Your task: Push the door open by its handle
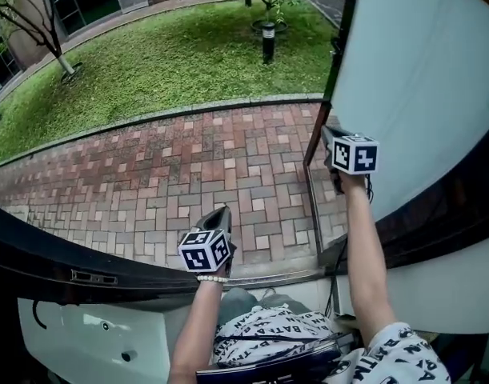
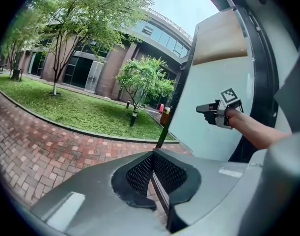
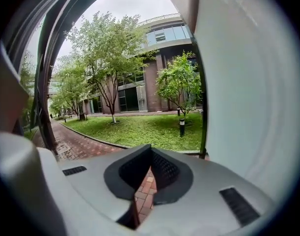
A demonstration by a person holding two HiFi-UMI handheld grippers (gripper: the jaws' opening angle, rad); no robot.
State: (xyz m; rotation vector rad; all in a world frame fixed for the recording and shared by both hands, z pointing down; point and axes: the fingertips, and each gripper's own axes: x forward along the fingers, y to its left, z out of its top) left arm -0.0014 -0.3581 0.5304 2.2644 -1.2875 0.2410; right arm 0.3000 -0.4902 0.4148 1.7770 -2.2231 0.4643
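Note:
The door (image 1: 420, 70) is a pale frosted panel with a dark edge, swung outward on the right. No handle shows clearly. My right gripper (image 1: 327, 133) is held up close beside the door's leading edge, jaws shut with nothing between them. From the left gripper view, the right gripper (image 2: 203, 108) points left in front of the door (image 2: 208, 77). The door (image 3: 248, 82) fills the right side of the right gripper view, beside the right gripper (image 3: 150, 152). My left gripper (image 1: 222, 213) hangs over the threshold, pointing out at the paving. The left gripper (image 2: 152, 154) is shut and empty.
A red brick path (image 1: 188, 166) lies just outside, with a lawn (image 1: 172, 54), a short bollard lamp (image 1: 268, 42) and trees beyond. A dark frame bar (image 1: 52, 262) crosses the lower left above a white panel (image 1: 84, 326). Buildings (image 2: 115, 58) stand further off.

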